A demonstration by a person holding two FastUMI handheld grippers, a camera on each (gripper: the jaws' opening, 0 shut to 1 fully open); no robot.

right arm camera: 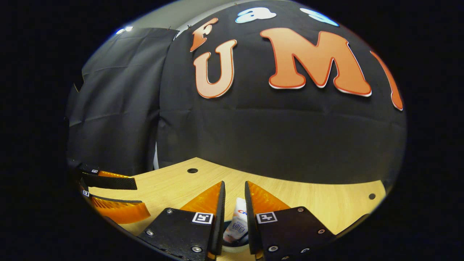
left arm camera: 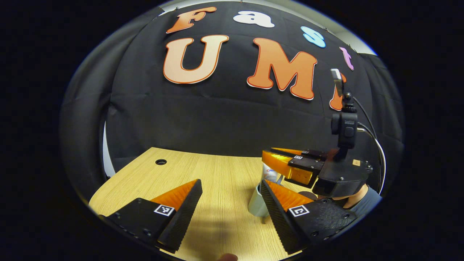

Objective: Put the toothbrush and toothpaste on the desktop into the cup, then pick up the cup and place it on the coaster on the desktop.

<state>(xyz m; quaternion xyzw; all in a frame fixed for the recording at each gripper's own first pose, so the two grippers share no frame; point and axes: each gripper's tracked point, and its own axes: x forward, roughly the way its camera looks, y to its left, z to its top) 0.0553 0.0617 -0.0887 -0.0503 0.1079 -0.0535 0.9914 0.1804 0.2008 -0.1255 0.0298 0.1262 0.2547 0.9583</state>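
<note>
— Two grippers over one wooden desktop [left arm camera: 217,174]?
— Yes. The left gripper [left arm camera: 232,195] hangs wide apart, holding nothing, just beside one pale cup [left arm camera: 256,204].
— And the other?
— The right gripper [right arm camera: 235,203] has its ribbed orange fingers [right arm camera: 206,199] nearly closed around one white toothpaste tube [right arm camera: 237,223], which stands in the cup [right arm camera: 235,248].

- In the left gripper view, the cup [left arm camera: 258,203] stands on the bench [left arm camera: 217,181] at lower right of centre.
- The right hand-held gripper [left arm camera: 281,165] hangs above it.
- In the right gripper view, the toothpaste [right arm camera: 237,222] stands in the cup at bottom centre.
</note>
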